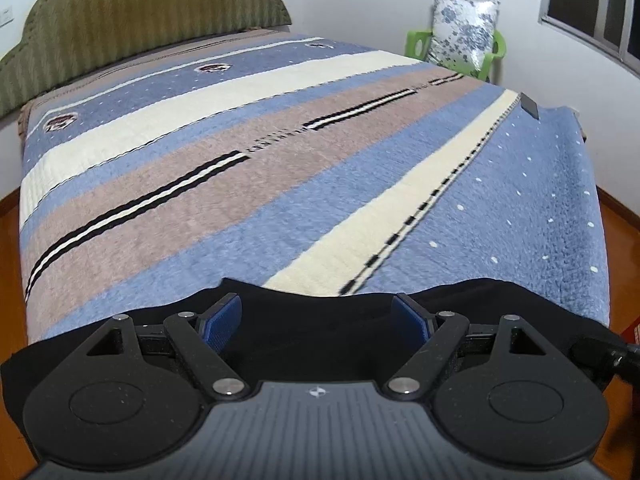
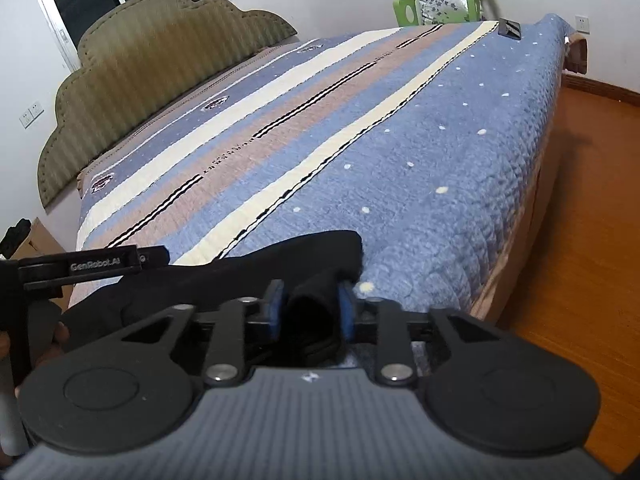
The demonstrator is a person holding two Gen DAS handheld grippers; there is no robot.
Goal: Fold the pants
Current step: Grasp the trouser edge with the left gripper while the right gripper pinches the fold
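So the black pants [image 1: 320,320] are lying at the near edge of the bed on the striped blanket [image 1: 280,184], and the right gripper [image 2: 310,308] has its blue pads pinched on a bunched-up bit of the fabric while the left gripper [image 1: 318,320] sits over the cloth with its fingers spread wide, holding nothing. My worry is that the right side only has a small wad, so a pull could slip it free. With the left not gripping, the pants could drag unevenly or slide off the edge toward the wooden floor [image 2: 580,240].
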